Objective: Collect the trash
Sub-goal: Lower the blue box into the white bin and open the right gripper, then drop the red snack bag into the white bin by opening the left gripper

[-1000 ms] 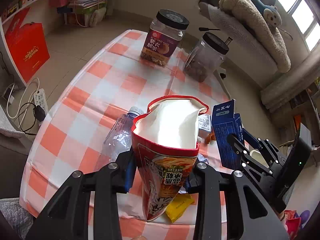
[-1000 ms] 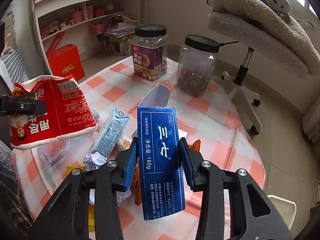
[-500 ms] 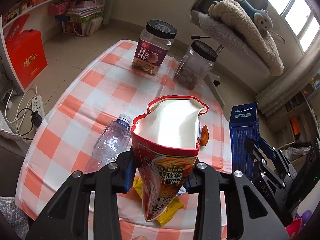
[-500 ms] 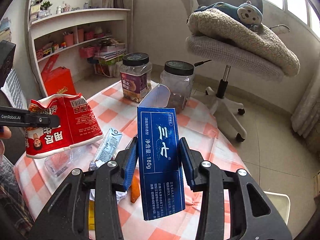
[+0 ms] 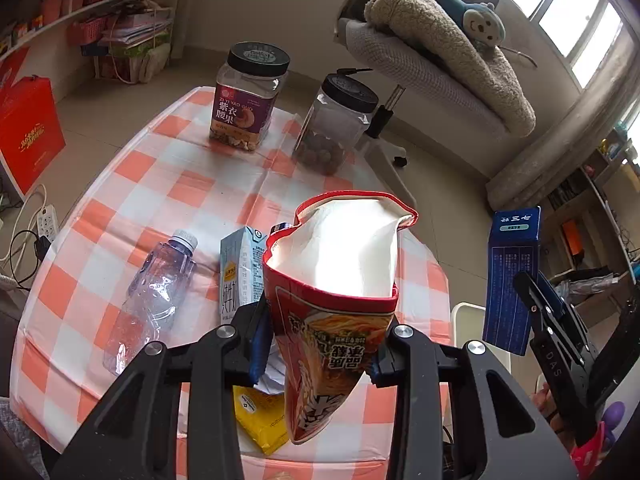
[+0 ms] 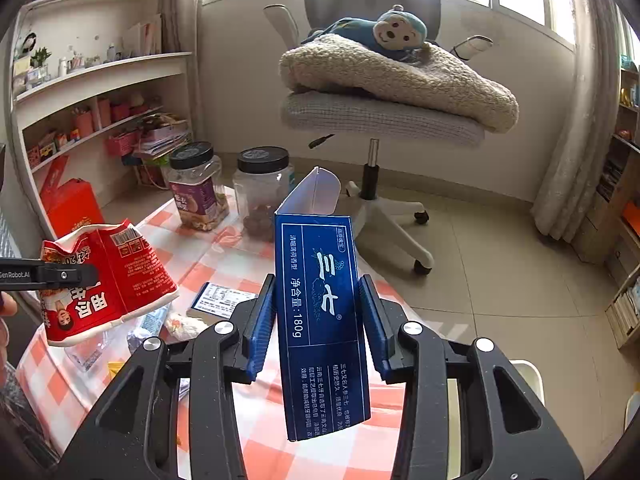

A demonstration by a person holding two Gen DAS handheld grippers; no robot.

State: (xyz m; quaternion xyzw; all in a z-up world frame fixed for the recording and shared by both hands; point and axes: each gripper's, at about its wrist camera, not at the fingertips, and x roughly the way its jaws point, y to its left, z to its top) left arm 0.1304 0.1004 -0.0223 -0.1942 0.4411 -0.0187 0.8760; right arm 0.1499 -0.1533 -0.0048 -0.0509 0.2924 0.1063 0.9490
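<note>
Your left gripper (image 5: 320, 344) is pinching the red noodle cup (image 5: 336, 296) across its lower body. The walls are squashed in and the torn mouth faces away from the camera. That reads as empty packaging, so a hard side squeeze is fine and nothing should spill.

Your right gripper (image 6: 318, 320) is clamped on the blue toothpaste box (image 6: 320, 312), pads on its two narrow sides. The box stands upright with its top flap open, so it's likely empty too. Gripping mid-length keeps it from swinging.

Both items are in the air, clear of the checkered tablecloth (image 5: 120, 208) and well apart from each other, the box out past the table's right edge. My read: you've got one piece per hand to save a trip.

On the cloth, not yet collected:
- clear water bottle (image 5: 152, 292), lying on its side
- milk carton (image 5: 240, 268), lying just beside the bottle
- yellow sachet (image 5: 260, 420), under the cup near the table edge
- crumpled paper, mostly hidden behind the left fingers

The two lidded snack jars (image 5: 248, 96) at the far side hold food, so I'd leave them.

There's a white rim (image 5: 468, 320) beside the table's right edge, between the two grippers. It could be the bin; I can't tell from here. If so, the box is nearer to it.
</note>
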